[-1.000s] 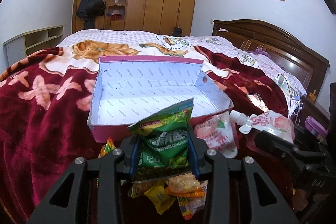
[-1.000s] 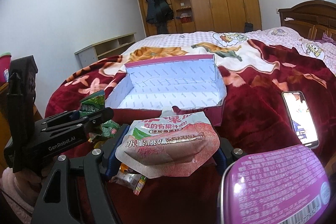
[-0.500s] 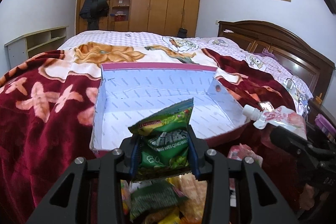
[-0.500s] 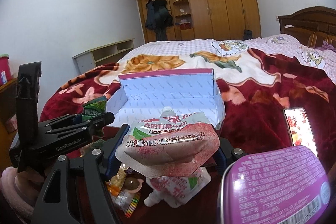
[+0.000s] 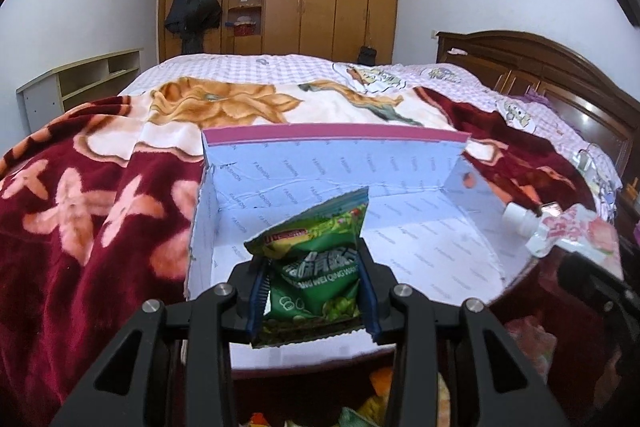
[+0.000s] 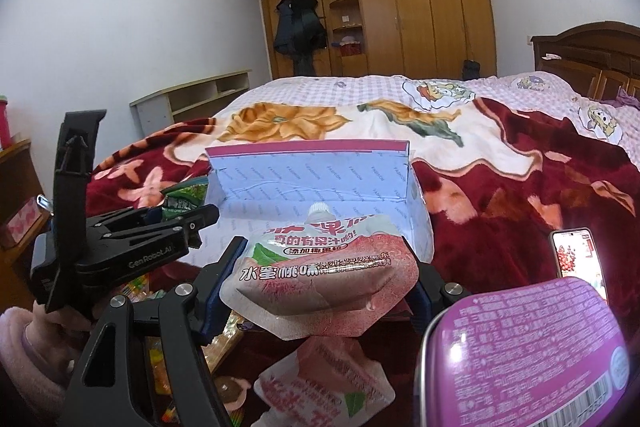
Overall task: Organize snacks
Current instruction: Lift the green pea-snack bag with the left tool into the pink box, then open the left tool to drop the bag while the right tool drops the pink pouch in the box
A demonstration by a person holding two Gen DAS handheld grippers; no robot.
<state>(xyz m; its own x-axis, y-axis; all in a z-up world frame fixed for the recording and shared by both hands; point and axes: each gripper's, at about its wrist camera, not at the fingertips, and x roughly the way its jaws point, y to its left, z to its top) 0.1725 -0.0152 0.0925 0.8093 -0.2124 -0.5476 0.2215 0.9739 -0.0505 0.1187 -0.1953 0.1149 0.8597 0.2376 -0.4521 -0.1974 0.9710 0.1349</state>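
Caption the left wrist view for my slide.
Left gripper holds a green snack bag over the open box on the bed.

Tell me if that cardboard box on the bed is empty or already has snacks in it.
Empty as far as visible: the box shows only bare printed floor and walls; the green snack bag is clamped in the left gripper.

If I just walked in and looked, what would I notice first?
Probably the two snacks held up in front: a green snack bag pinched in the left gripper and a pink peach jelly pouch in the right gripper. Just behind them an open box with a pale blue inside sits on the dark red flowered blanket covering the bed.
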